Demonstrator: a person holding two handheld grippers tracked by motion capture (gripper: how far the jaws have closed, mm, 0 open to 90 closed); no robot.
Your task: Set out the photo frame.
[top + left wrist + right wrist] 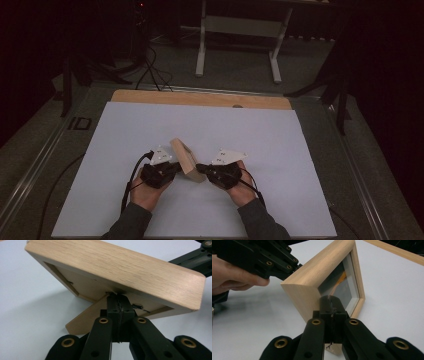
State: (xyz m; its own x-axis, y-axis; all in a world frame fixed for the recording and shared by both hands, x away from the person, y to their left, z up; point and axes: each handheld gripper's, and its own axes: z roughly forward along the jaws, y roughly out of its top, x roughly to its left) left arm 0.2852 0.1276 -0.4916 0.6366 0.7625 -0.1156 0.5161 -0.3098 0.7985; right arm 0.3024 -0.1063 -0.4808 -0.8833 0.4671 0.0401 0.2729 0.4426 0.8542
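Fingers of both grippers pressed together, empty: left gripper nosing the frame's back by the stand, right gripper at its glass side. Frame propped mid-sheet. Could topple if shoved unevenly.

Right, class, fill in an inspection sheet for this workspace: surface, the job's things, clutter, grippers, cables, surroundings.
Surface: white sheet over a light wooden board.
Job's things: light wooden picture frame tilted on the sheet, glazed front towards the right gripper view, back panel and wooden stand leg towards the left gripper view.
Clutter: nothing seen.
Grippers: left gripper shut, tips at the frame's back; right gripper shut, tips at the frame's front corner.
Cables: black cable trailing from the left gripper.
Surroundings: dark room, white metal stand behind the table, floor cables.
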